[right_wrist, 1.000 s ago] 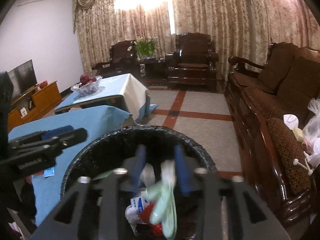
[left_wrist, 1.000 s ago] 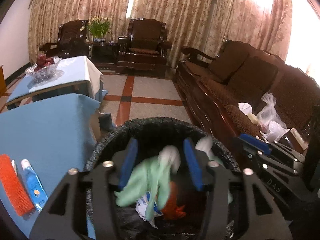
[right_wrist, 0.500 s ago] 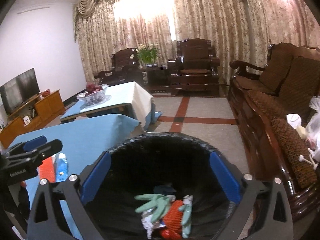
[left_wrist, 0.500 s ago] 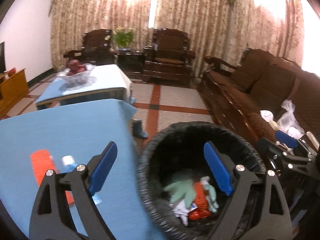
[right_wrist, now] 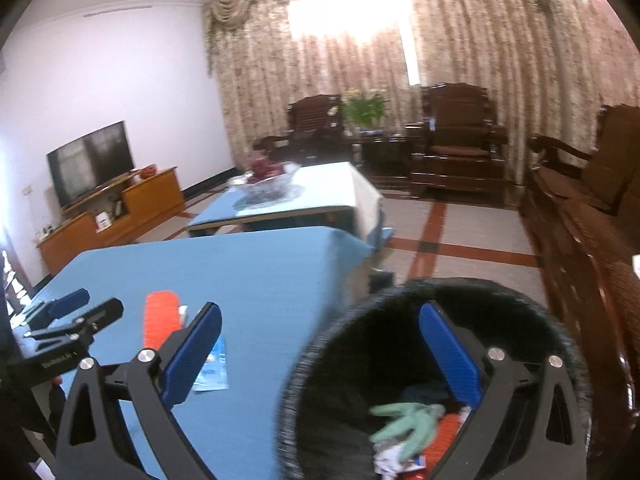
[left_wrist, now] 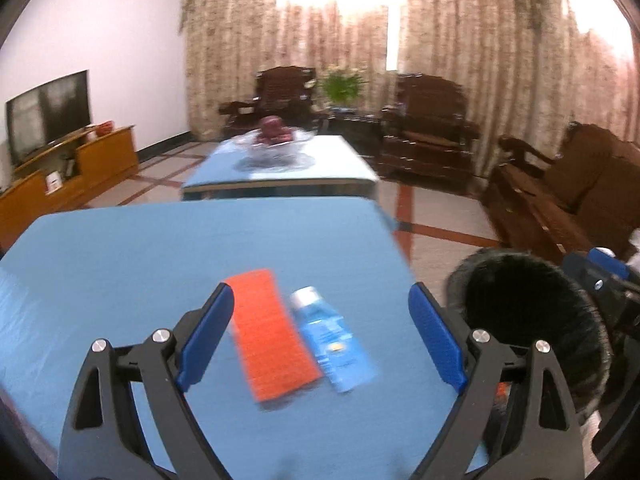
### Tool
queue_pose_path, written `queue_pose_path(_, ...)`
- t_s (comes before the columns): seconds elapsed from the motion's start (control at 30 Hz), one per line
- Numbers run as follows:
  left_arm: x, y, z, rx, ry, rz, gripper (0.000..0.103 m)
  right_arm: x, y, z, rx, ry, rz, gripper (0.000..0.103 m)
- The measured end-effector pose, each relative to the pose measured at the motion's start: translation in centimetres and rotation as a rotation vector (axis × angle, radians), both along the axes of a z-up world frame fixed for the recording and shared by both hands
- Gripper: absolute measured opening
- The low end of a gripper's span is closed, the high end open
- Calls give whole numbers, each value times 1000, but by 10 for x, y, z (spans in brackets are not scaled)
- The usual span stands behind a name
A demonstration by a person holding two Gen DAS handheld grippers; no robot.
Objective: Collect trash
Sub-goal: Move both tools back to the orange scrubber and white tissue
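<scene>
My left gripper (left_wrist: 320, 332) is open and empty over the blue table (left_wrist: 160, 248). Between its fingers lie an orange scrubbing pad (left_wrist: 266, 332) and a blue tube (left_wrist: 332, 338), side by side on the cloth. My right gripper (right_wrist: 320, 350) is open and empty, straddling the table's edge and the black-lined trash bin (right_wrist: 320, 368). Inside the bin lie a green glove (right_wrist: 408, 424), an orange piece (right_wrist: 442, 432) and crumpled white wrappers (right_wrist: 390, 458). The bin (left_wrist: 520, 300) also shows at the right of the left wrist view.
A second table (right_wrist: 320, 188) with a fruit bowl (right_wrist: 266, 180) stands beyond. Wooden armchairs (right_wrist: 456, 140) and a plant (right_wrist: 364, 108) line the back. A wooden sofa (right_wrist: 592, 220) runs along the right. A TV (right_wrist: 90, 162) on a cabinet stands at the left.
Both grippers opened and dropped the green glove and other trash into the bin. The left gripper then swung left from the bin over the table; the right shifted left too.
</scene>
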State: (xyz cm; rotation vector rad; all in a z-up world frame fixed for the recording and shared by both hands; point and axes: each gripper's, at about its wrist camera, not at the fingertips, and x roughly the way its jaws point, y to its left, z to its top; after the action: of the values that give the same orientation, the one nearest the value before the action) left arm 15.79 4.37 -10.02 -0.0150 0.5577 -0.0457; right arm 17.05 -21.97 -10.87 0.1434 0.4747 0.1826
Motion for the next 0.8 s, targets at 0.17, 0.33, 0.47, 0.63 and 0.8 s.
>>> queue_pose_path(0.17,-5,37,-11,3,28,67,86,14,36,-10,-11,3,60,97)
queue_pose_path(0.33,-7,65,-24,-1,57,105,82,25,66,-22,-21,10,108,96)
queue_pose_path(0.47,-2,74,-39,-23,98,113,79,33,81,-32,-22,32,131,92)
queue_pose_path(0.63,12,70,-61,-47,154,91,70,38,84,-39,-49,45,135,85)
queue_pose_path(0.8,30,64,-80,-67,196,67,60,45,81,-46,-61,61,128,84)
